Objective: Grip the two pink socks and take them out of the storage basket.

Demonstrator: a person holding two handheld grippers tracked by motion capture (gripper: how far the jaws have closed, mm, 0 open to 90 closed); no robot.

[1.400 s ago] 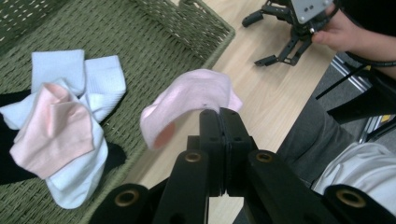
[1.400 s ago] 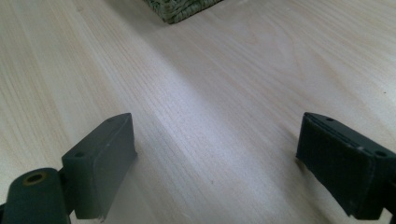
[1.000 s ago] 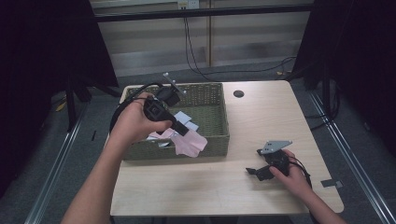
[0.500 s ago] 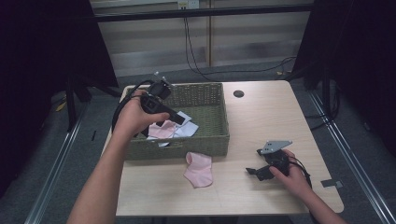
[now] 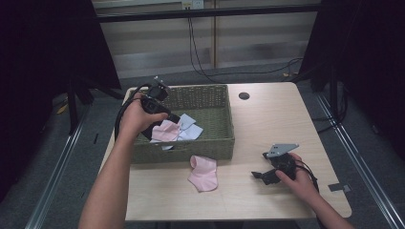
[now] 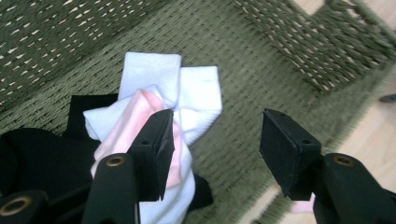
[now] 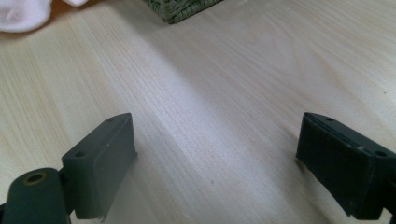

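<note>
Left gripper (image 5: 168, 118), jaws released, hangs over socks (image 6: 159, 98) in the basket (image 5: 210, 148), likely picking next; it must descend and clench. Right gripper (image 5: 260, 175) rests released near the counter's front edge.

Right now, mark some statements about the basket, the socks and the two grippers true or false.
1. A pink sock lies on the table in front of the green woven basket. True.
2. The left gripper is shut on a white sock. False: its jaws stand open above the socks in the basket, holding nothing.
3. The right gripper rests low over bare wood, jaws open. True.
4. The basket is empty. False: it holds white socks, a pink sock and dark fabric.
5. The right gripper is inside the basket. False: it is on the table, right of the pink sock.
</note>
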